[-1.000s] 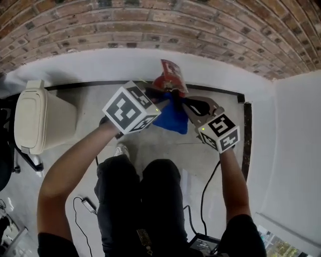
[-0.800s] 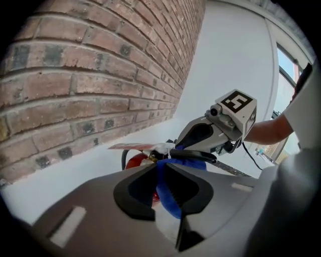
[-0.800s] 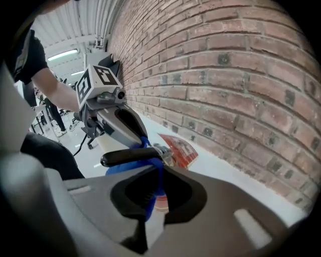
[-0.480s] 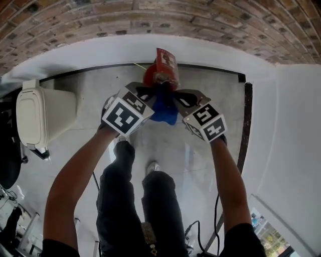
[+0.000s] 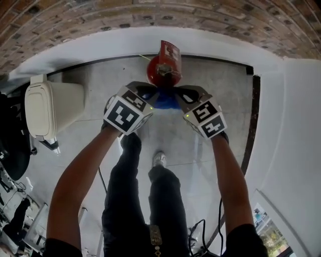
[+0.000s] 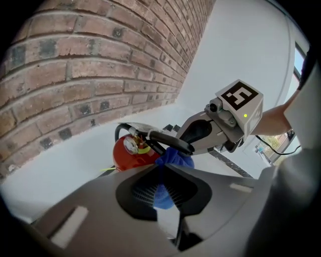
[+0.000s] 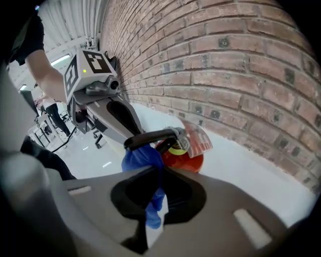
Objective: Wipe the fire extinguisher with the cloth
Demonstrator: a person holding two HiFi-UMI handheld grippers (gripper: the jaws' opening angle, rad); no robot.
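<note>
Left gripper point(image 6: 161, 169): jaws nearly together, just been closing, pinching one end of blue cloth point(image 6: 174, 156). Right gripper point(image 7: 158, 173): jaws narrow too, clamped on cloth's other end (a blue tail hangs between each pair of jaws). Cloth bunched between both grippers' tips, right under black handle point(image 6: 168, 140) of red fire extinguisher point(image 5: 163, 70). Extinguisher stands on grey floor point(image 5: 100, 90) at foot of brick wall point(image 5: 150, 12), just ahead of both grippers.

Red fire extinguisher point(image 5: 161, 70) upright on the floor point(image 5: 100, 100) by the white wall point(image 5: 100, 45); blue cloth point(image 5: 165, 101) bunched just beside its top.
</note>
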